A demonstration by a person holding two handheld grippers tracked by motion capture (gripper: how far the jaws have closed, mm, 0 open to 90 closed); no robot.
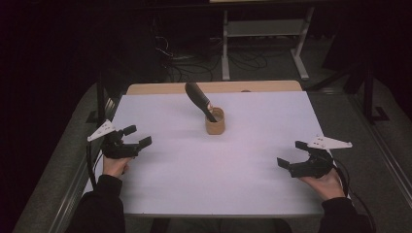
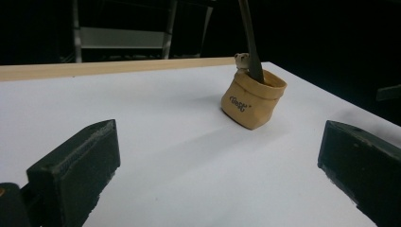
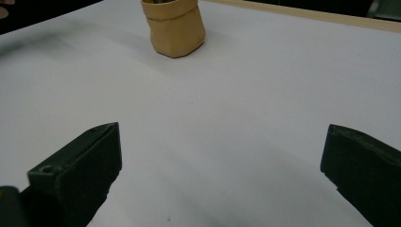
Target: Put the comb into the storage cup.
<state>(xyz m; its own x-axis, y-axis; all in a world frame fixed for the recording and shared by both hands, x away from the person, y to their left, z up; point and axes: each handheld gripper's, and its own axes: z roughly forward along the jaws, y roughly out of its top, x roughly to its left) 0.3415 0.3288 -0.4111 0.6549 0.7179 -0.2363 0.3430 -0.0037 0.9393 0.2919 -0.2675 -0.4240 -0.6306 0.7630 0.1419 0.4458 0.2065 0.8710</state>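
Observation:
A small tan pouch-like holder (image 1: 214,123) stands near the middle of the white table, toward the back. A dark long-handled utensil (image 1: 198,99) leans out of it to the upper left. In the left gripper view the holder (image 2: 253,100) has a printed word, a small pale figure (image 2: 241,61) at its rim, and the utensil's shaft (image 2: 250,42) rising from it. My left gripper (image 1: 137,137) hovers open at the left edge, nothing between its jaws. My right gripper (image 1: 293,154) sits open at the right edge, also holding nothing. The holder (image 3: 175,27) shows ahead of it.
The white table top (image 1: 214,170) has a wooden strip (image 1: 155,88) along its far edge. Beyond it stands a metal frame (image 1: 262,29) with cables on the dark floor. Wide bare surface lies between both grippers and the holder.

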